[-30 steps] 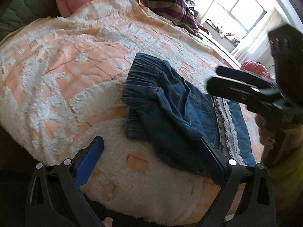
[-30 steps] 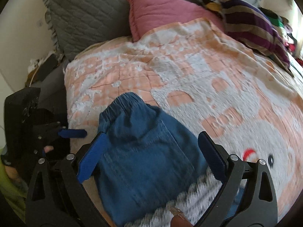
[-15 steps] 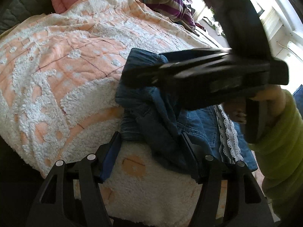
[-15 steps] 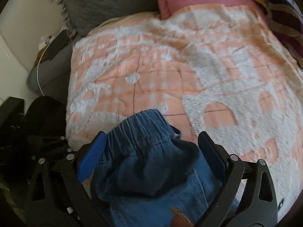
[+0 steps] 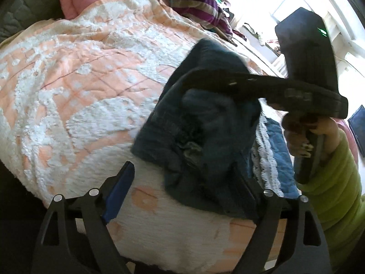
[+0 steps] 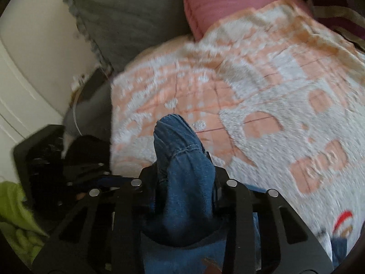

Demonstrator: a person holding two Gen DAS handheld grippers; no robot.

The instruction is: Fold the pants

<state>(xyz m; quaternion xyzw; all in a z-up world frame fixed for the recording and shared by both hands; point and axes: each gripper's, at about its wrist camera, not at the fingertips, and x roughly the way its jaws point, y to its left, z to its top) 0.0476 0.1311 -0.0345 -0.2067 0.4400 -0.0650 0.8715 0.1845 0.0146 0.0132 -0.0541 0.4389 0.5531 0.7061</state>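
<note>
A pair of blue denim pants (image 5: 205, 123) lies bunched on a bed covered by a fluffy peach and white blanket (image 5: 79, 86). A white lace trim (image 5: 265, 159) runs along the edge of the denim on the side nearest the person's arm.

The right gripper (image 6: 186, 175) has just been closing, and its jaws now clench a gathered fold of the pants, which pokes forward between the two black fingers and stands up off the blanket. In the left wrist view this same gripper reaches in from the right, its black fingers stretching across the top of the crumpled denim. The right hand (image 5: 319, 134) holds its handle, with a lime green sleeve (image 5: 335, 194) below it.

The left gripper (image 5: 184, 182) sits low at the near edge of the bed. Its jaws have just been opening and stand released and wide apart; one blue-padded finger rests over bare blanket, the other lies against the near edge of the pants without pinching them.

At the head of the bed are a pink pillow (image 6: 228, 2), a grey quilted cushion (image 6: 127, 11) and a striped cloth (image 5: 194, 2).
</note>
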